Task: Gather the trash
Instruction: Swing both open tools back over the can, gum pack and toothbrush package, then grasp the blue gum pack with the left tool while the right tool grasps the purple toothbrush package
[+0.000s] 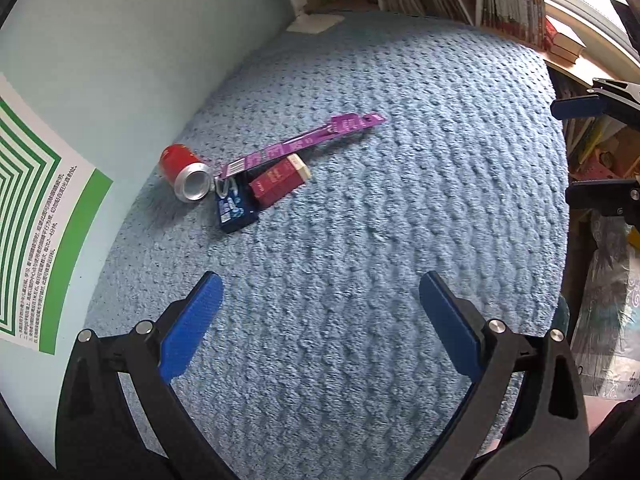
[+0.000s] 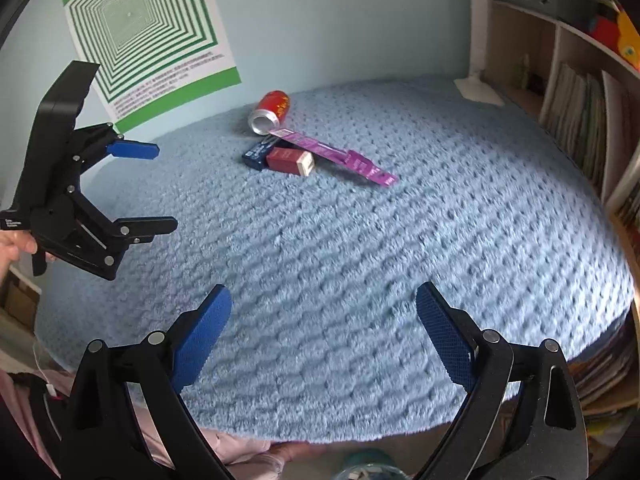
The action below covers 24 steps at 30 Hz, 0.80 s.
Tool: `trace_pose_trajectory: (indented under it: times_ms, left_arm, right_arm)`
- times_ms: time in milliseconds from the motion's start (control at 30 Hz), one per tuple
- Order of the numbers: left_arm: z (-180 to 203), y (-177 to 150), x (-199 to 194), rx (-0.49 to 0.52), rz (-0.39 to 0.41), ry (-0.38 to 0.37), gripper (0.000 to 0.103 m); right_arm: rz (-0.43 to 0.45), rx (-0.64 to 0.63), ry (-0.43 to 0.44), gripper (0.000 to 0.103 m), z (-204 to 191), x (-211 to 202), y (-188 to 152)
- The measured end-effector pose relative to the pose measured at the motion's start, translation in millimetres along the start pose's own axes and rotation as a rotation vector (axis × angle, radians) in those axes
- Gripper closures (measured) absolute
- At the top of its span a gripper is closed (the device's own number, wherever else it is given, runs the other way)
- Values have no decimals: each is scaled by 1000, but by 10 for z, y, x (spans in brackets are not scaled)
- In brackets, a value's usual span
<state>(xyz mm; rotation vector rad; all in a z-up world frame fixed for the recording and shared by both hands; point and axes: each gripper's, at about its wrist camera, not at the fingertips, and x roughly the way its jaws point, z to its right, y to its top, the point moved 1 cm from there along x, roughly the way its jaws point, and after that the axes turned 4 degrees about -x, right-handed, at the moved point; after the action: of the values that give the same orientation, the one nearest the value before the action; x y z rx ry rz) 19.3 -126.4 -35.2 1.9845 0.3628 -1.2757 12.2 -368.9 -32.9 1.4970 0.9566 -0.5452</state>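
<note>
- Hovering over the rug (image 1: 360,240), left gripper (image 1: 320,320) and right gripper (image 2: 324,328) — both spread wide, empty.
- Can (image 1: 185,172), boxes (image 1: 256,196), purple strip (image 1: 304,142) lie ahead — untouched.

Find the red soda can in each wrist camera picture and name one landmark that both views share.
Left wrist view: the red soda can lies on its side, left of centre, open end toward the camera.
Right wrist view: the can lies upper centre, near the wall.
Shared landmark: the purple strip beside it on the blue blanket.
</note>
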Motion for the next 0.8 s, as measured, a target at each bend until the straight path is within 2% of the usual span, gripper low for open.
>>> trace_pose_trajectory:
  times_ms: [267,367,533,800]
  left_arm:
    - [-530,194,268,-33,-18,63,7]
    - [-726,268,399,-58,-34,60,7]
    - [-932,348,637,-81,-62,75,7]
    - [-1118,515,1043,-175,-122,66,7]
  right_arm:
    - [-21,-121,16,10,-59,414,612]
    - [-36,-148,14,10,-39,566,793]
    - [-58,-168,5,10,65,841,1051]
    - [-88,-240,60,10,244,1316,1356]
